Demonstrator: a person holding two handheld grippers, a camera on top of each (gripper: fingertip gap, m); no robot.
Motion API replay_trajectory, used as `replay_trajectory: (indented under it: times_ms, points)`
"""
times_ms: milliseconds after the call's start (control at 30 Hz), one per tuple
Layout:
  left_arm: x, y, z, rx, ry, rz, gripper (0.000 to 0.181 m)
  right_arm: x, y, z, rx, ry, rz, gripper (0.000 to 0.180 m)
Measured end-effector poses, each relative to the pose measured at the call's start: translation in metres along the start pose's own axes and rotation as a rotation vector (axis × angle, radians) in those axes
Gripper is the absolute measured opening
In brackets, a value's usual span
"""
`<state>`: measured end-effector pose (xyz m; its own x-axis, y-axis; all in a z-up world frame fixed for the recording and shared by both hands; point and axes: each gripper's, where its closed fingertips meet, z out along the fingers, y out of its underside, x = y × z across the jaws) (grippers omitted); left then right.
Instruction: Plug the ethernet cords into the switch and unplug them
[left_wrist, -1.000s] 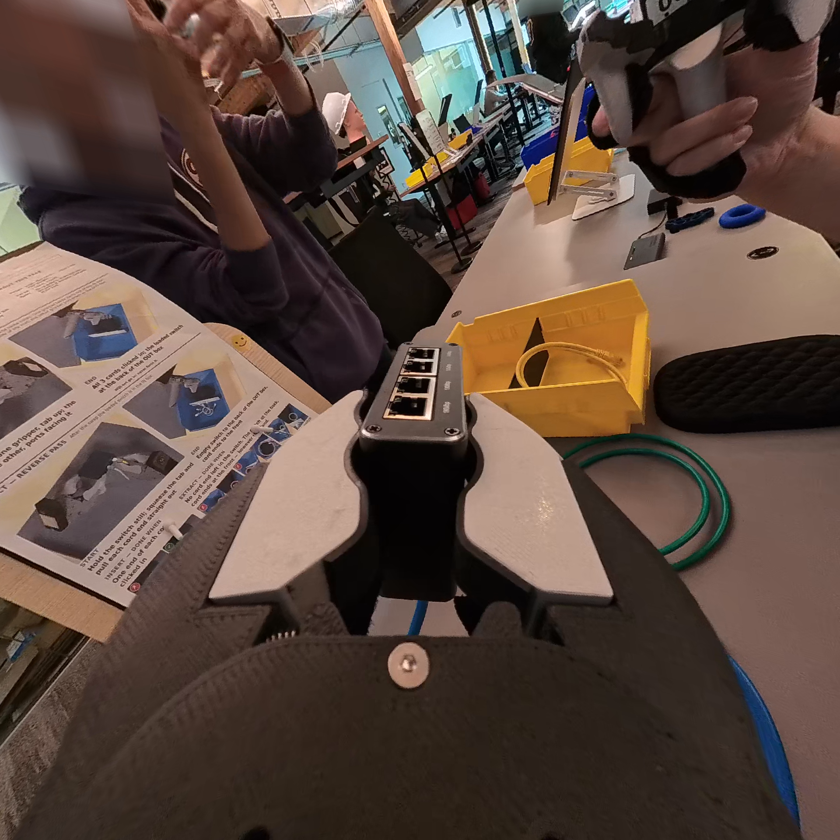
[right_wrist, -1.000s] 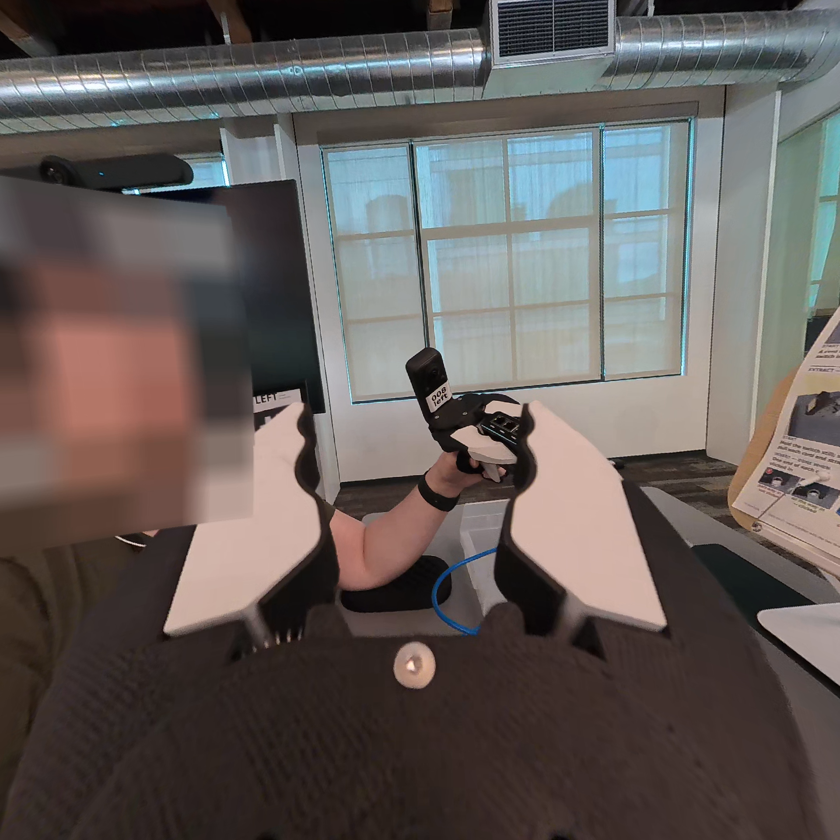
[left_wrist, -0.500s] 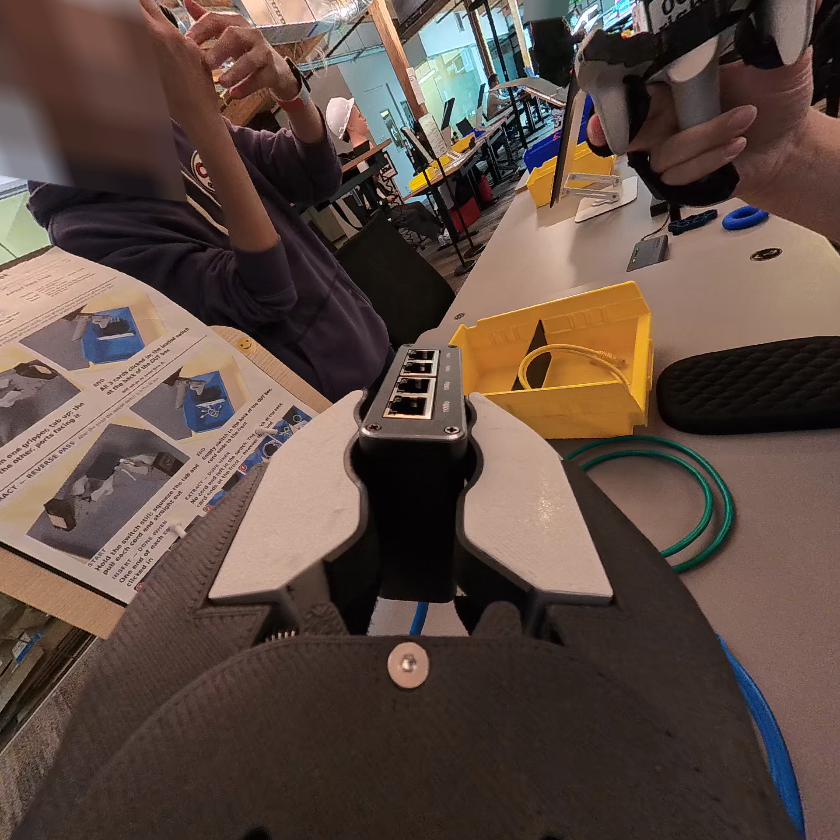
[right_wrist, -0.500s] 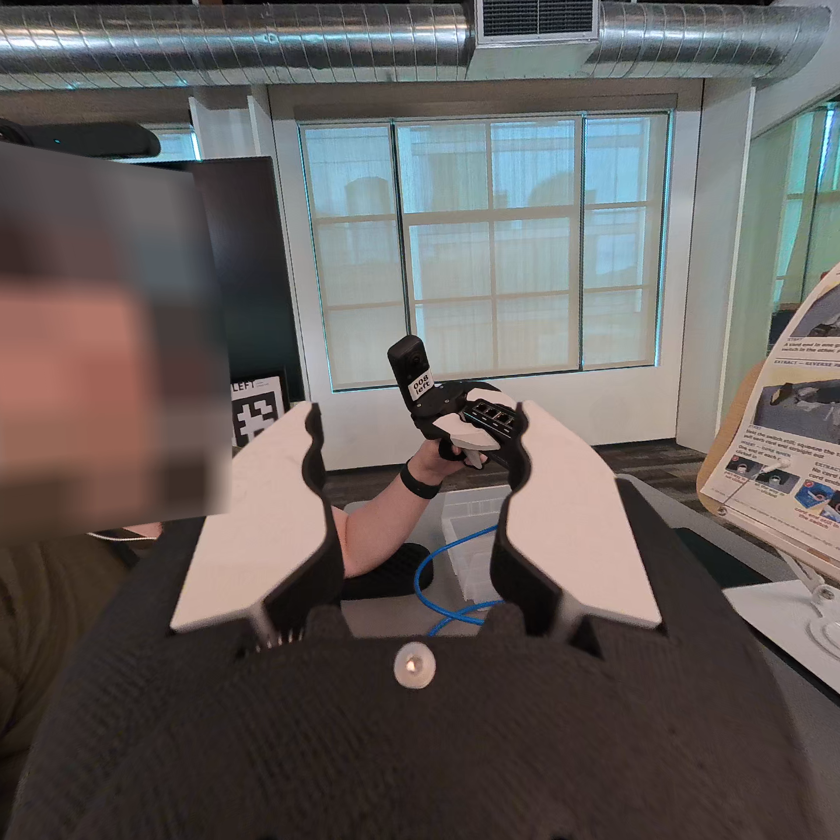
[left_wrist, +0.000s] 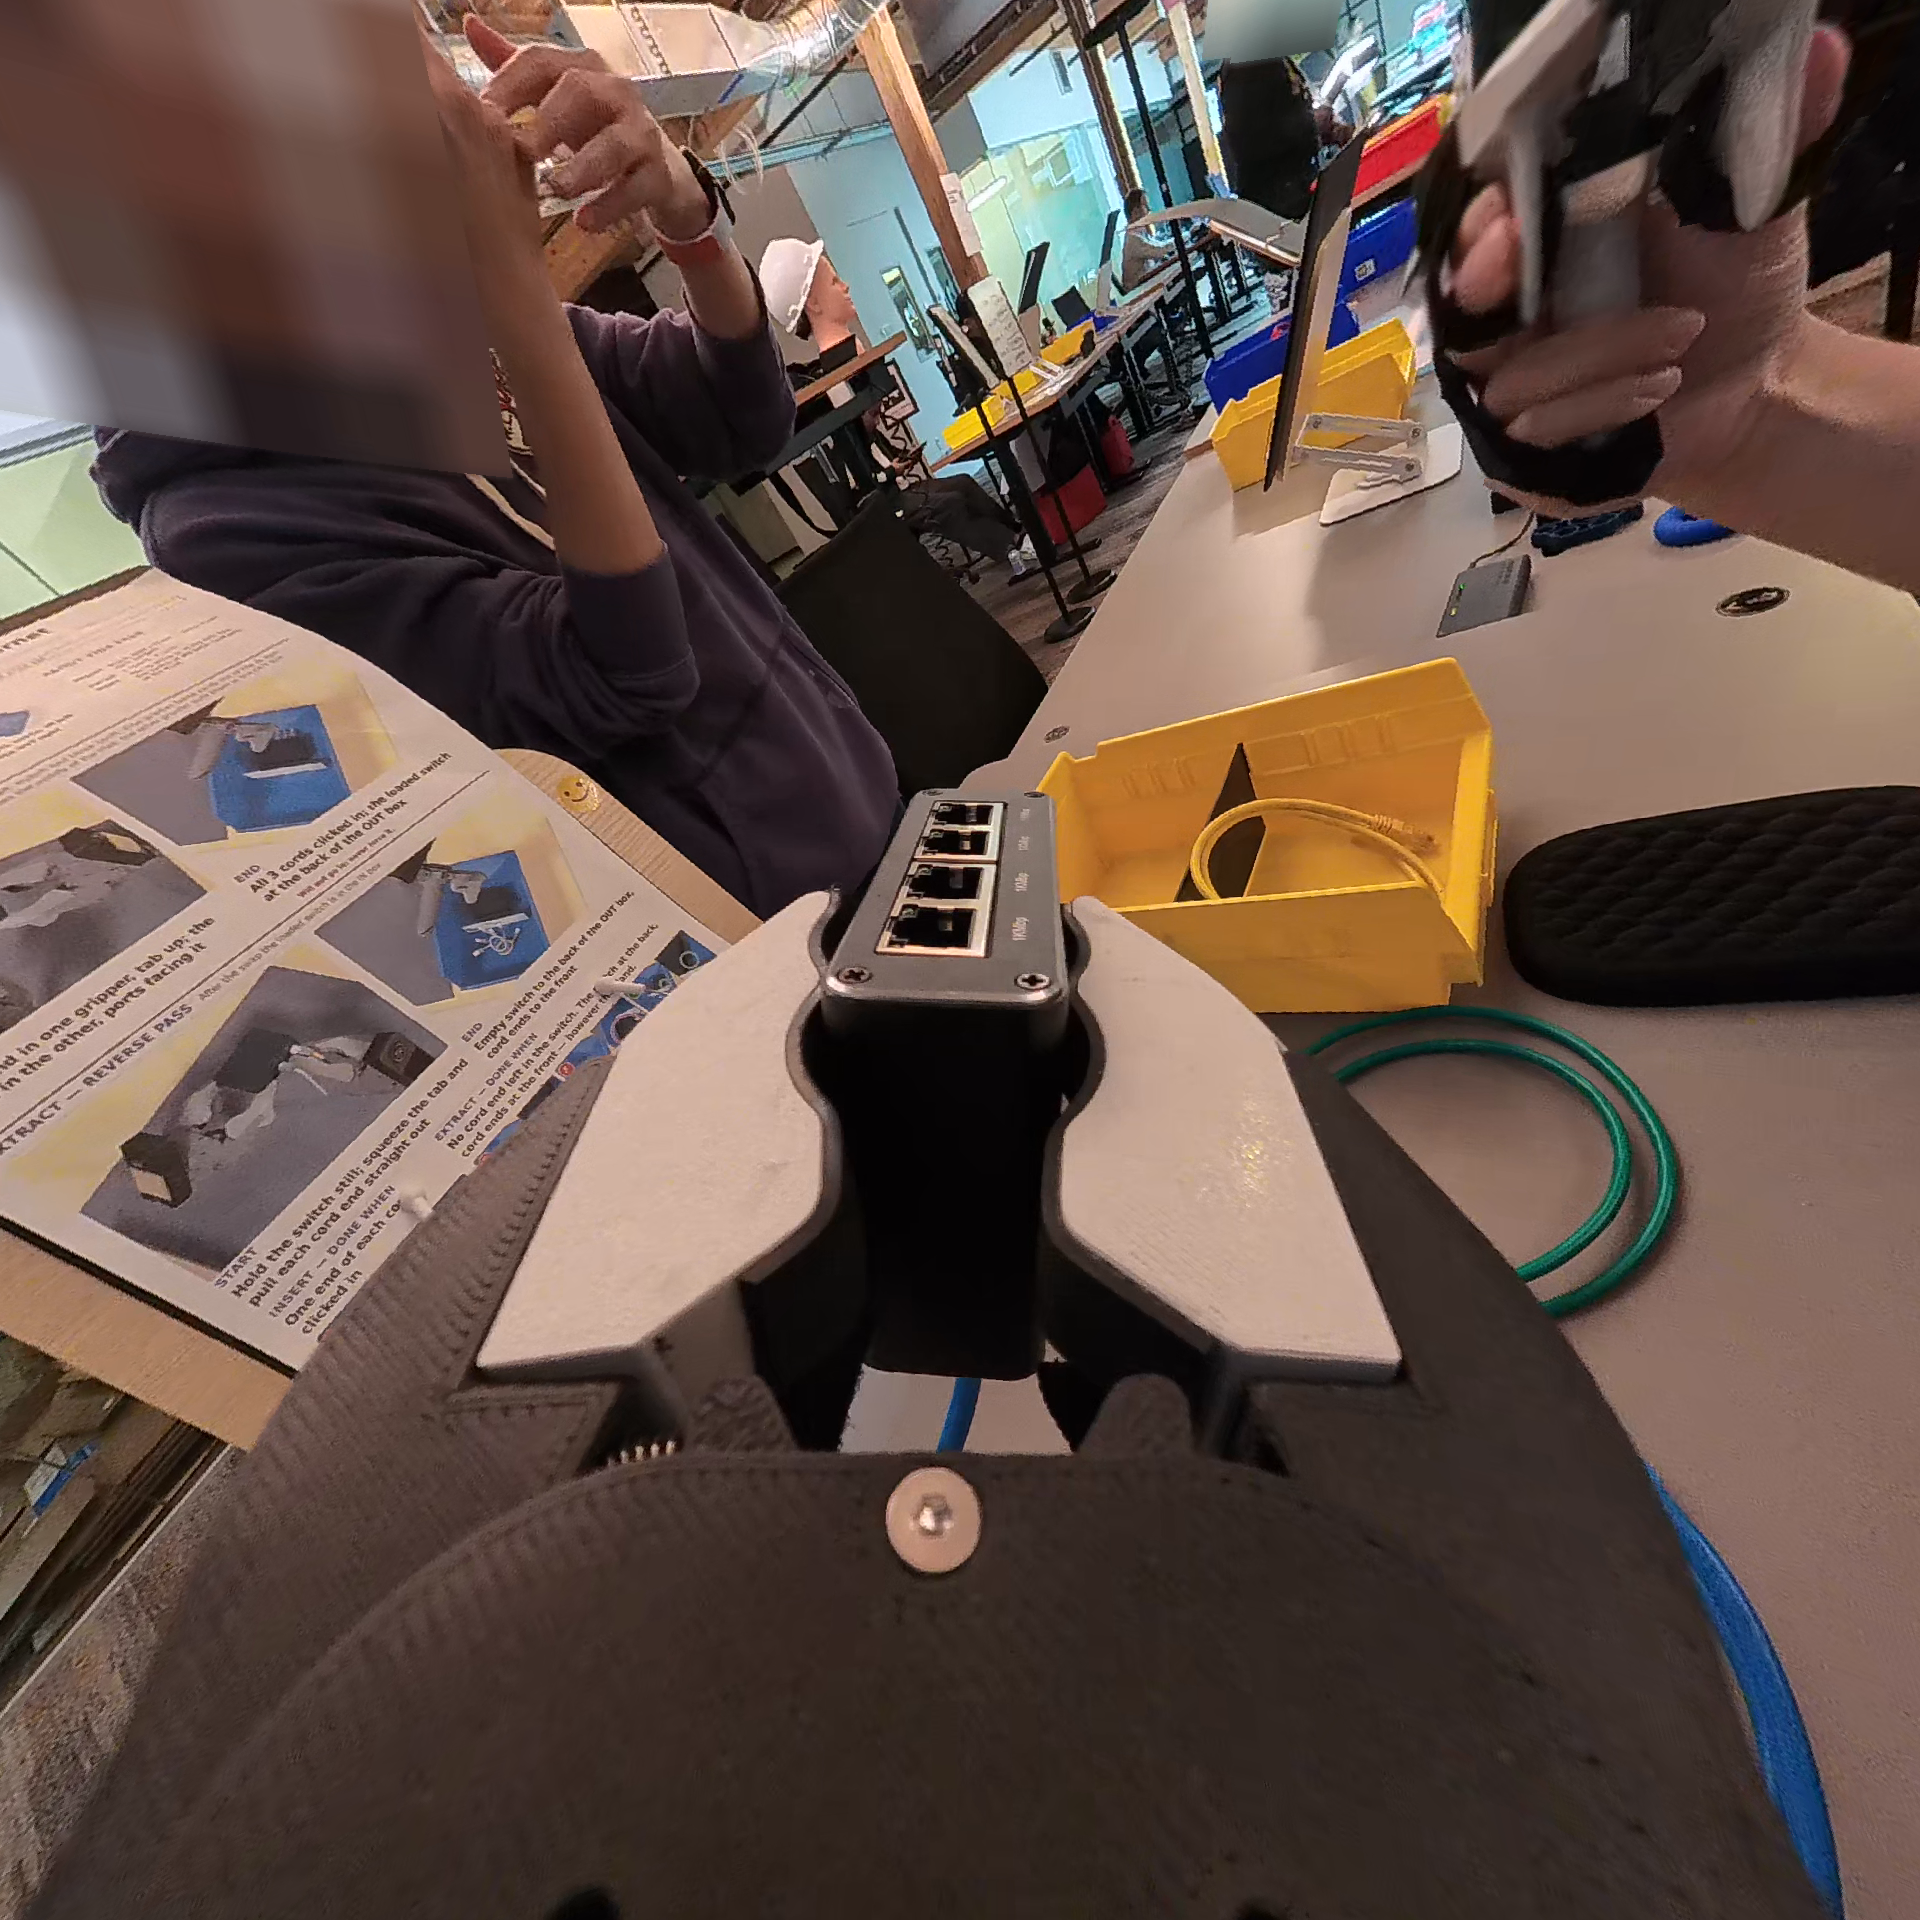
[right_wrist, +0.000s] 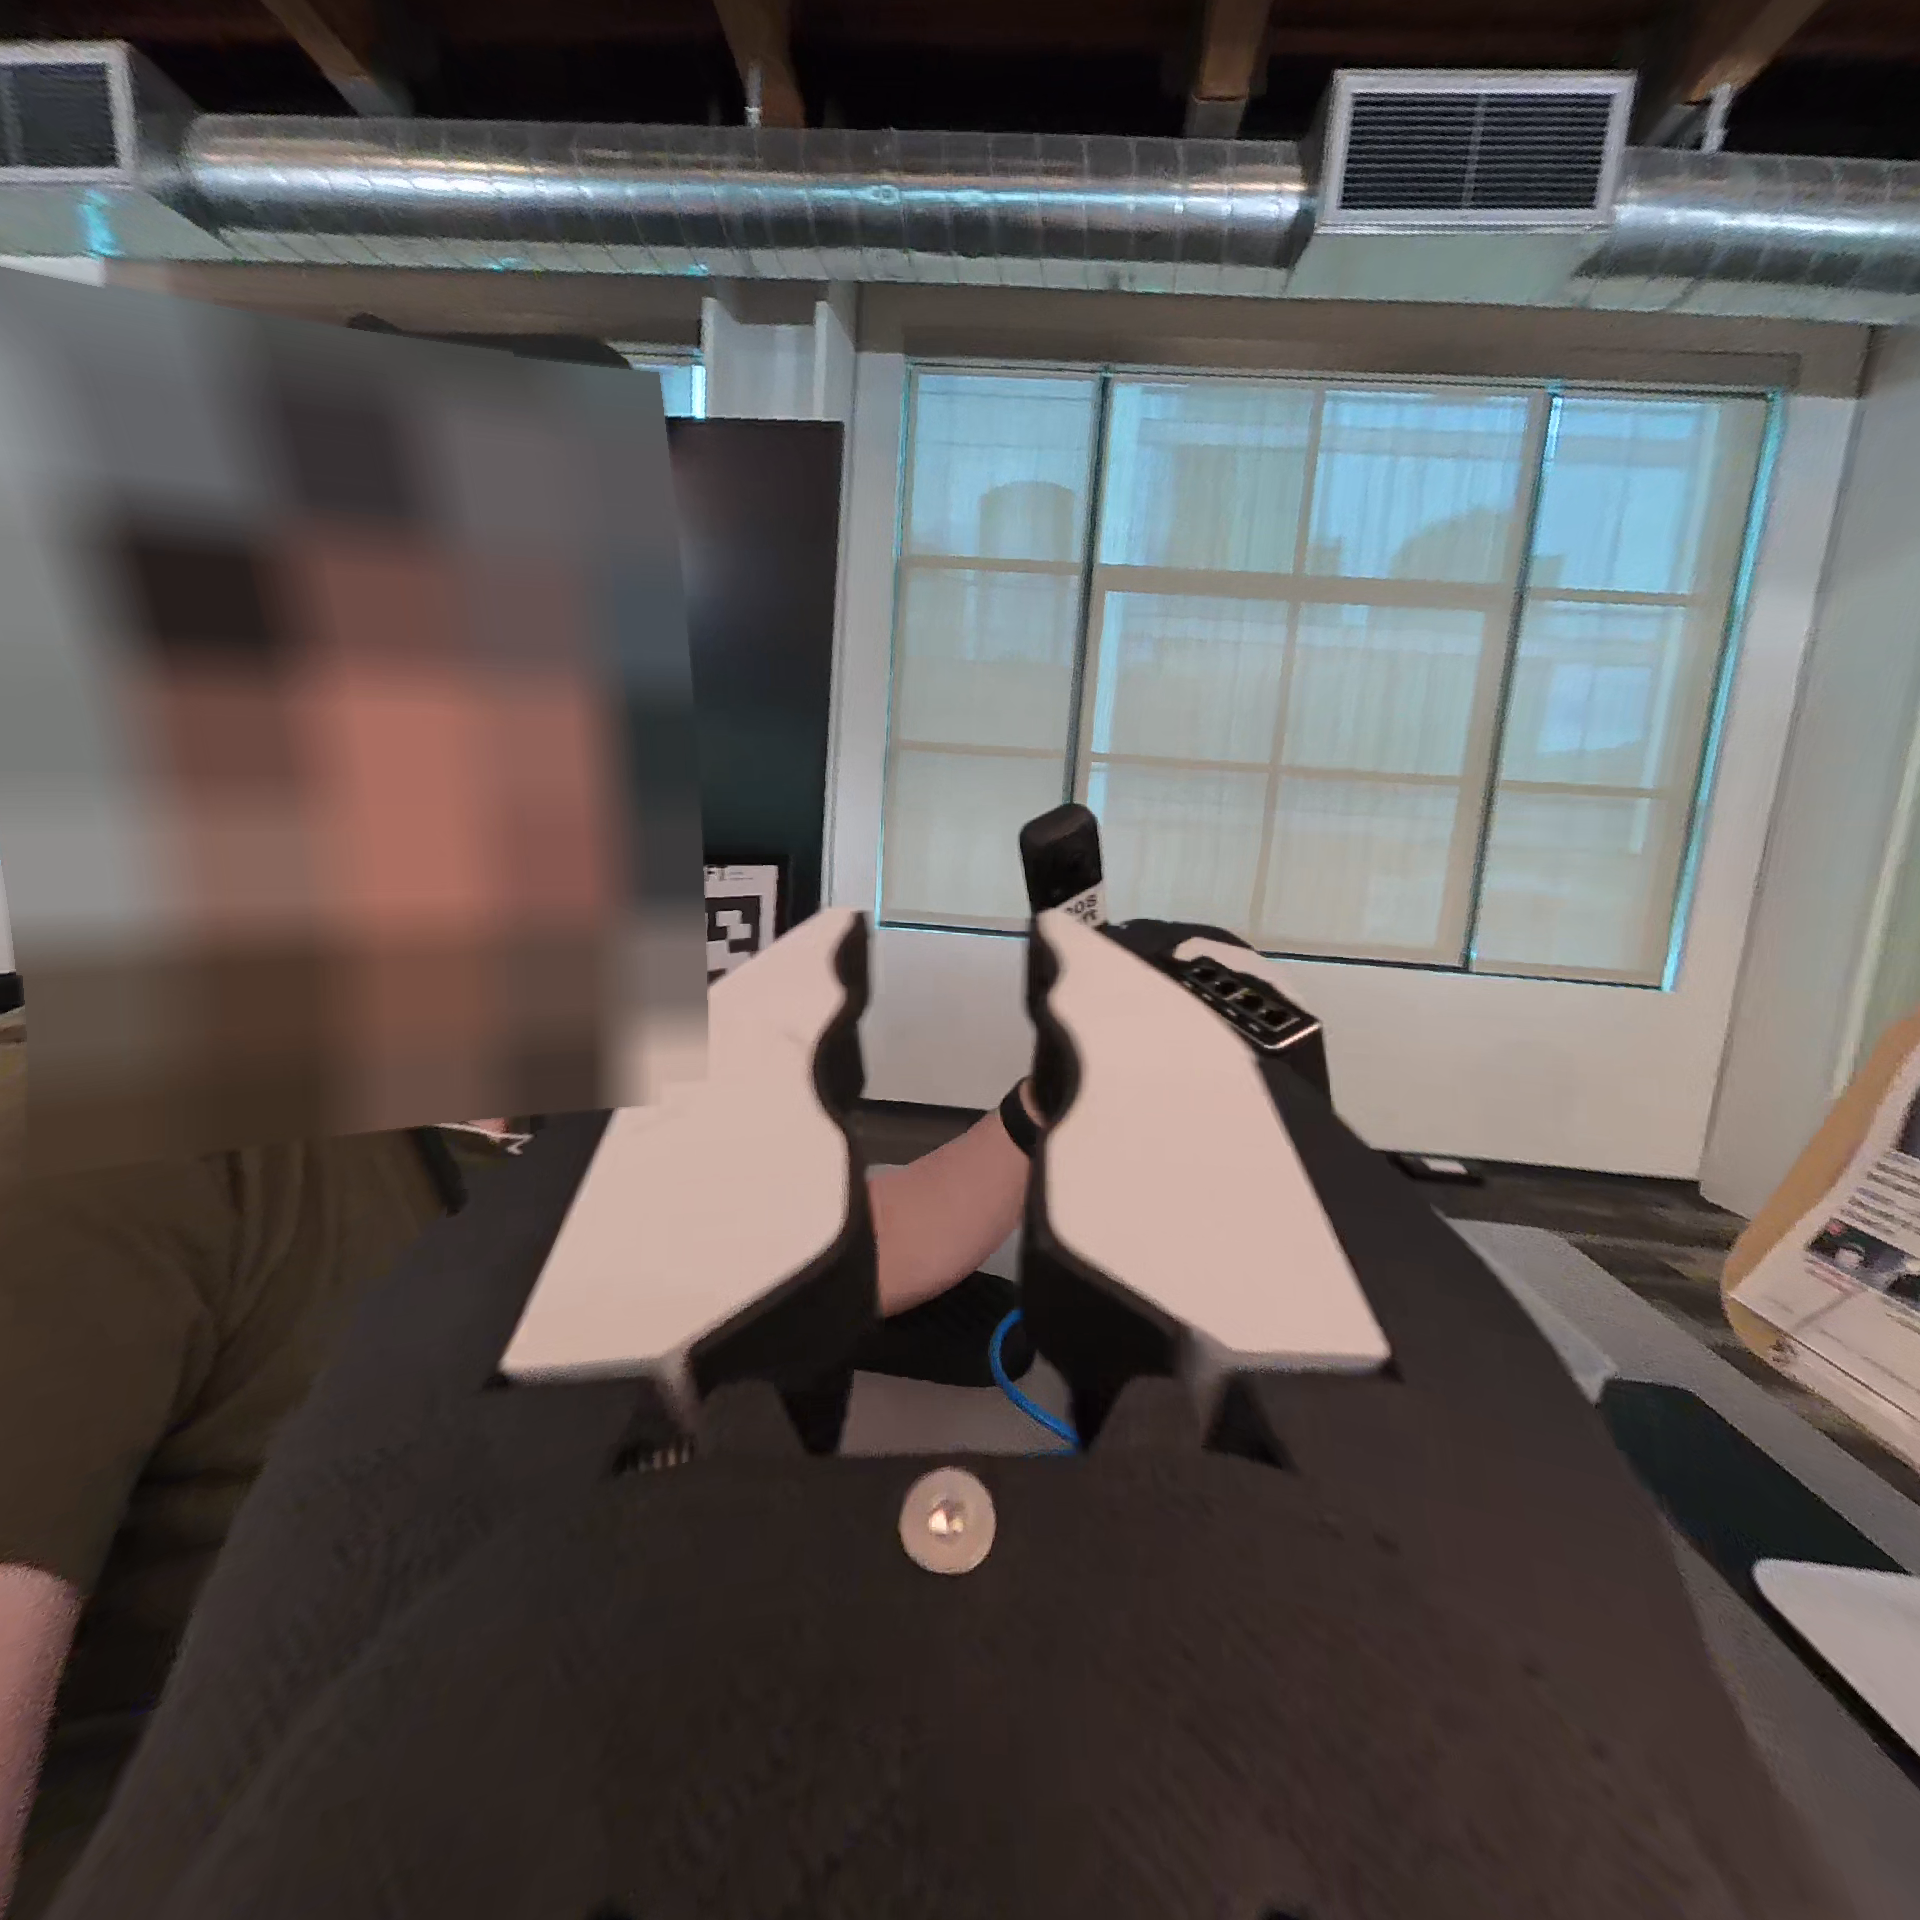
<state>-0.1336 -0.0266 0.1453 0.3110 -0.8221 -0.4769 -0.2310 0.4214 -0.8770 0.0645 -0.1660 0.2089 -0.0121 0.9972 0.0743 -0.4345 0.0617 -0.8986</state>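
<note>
Big office room, grey smooth table (left_wrist: 1714, 1351). Left gripper (left_wrist: 945, 956) squeezed tight around black metal switch (left_wrist: 940, 935), held up off the table, empty square holes facing up. Right gripper (right_wrist: 945, 997) up in the air, nothing inside, white flat fingers (right_wrist: 717, 1164) apart with a thin gap. Yellow cord (left_wrist: 1299, 842) curled in a yellow plastic bin (left_wrist: 1299, 945). Green cord (left_wrist: 1558, 1143) looped on the table nearby. Blue cord (left_wrist: 1745, 1704) low down. Bumpy black pad (left_wrist: 1714, 894) beside the bin.

Yellow bin (left_wrist: 1340, 940) nr black pad (left_wrist: 1714, 894); instruction sheet (left_wrist: 239, 935) left.
</note>
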Motion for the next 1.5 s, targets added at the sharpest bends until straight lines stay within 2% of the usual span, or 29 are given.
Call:
replay_trajectory:
  times_ms: [100, 267, 633, 667, 767, 867, 1100, 1167, 1267, 1300, 1333, 1367, 1500]
  points:
    - [0.0, 0.0, 0.0, -0.001, -0.001, 0.001, 0.036, -0.004, -0.003, -0.013, 0.039, -0.037, 0.001, 0.0]
    - [0.001, 0.0, 0.0, -0.002, 0.0, 0.006, 0.037, 0.007, 0.009, -0.033, 0.016, 0.013, 0.058, 0.0]
    - [0.001, 0.002, 0.002, -0.011, 0.0, 0.005, 0.037, 0.005, 0.005, -0.063, 0.113, -0.051, 0.1, 0.0]
    - [0.001, 0.003, 0.002, -0.013, 0.0, 0.006, 0.037, 0.004, 0.006, -0.064, 0.12, -0.064, 0.107, 0.0]
    - [0.001, 0.003, 0.003, -0.016, 0.0, 0.008, 0.037, 0.004, 0.015, -0.062, 0.085, -0.053, 0.111, 0.018]
    - [0.002, 0.004, 0.004, -0.019, 0.003, 0.006, 0.037, 0.005, 0.03, -0.056, -0.007, -0.032, 0.125, 0.0]
    - [0.002, 0.005, 0.006, -0.028, 0.003, 0.012, 0.037, 0.021, 0.037, -0.047, -0.029, 0.042, 0.111, 0.0]
    - [0.002, 0.005, 0.005, -0.025, 0.002, 0.011, 0.037, 0.029, 0.042, -0.041, -0.035, 0.106, 0.057, 0.008]
    - [0.001, 0.004, 0.003, -0.019, 0.001, 0.007, 0.037, 0.041, 0.068, -0.029, -0.156, 0.199, 0.072, 0.022]
    - [0.0, 0.003, 0.003, -0.016, 0.001, 0.005, 0.037, 0.046, 0.082, -0.025, -0.22, 0.236, 0.072, 0.021]
    - [0.0, 0.003, 0.002, -0.015, 0.001, 0.004, 0.037, 0.051, 0.097, -0.023, -0.296, 0.285, 0.076, 0.004]
    - [0.0, 0.003, 0.002, -0.015, 0.0, 0.004, 0.037, 0.058, 0.112, -0.021, -0.371, 0.35, 0.077, 0.0]
    - [-0.001, 0.002, 0.001, -0.014, -0.001, 0.002, 0.037, 0.07, 0.176, -0.014, -0.678, 0.523, 0.017, 0.002]
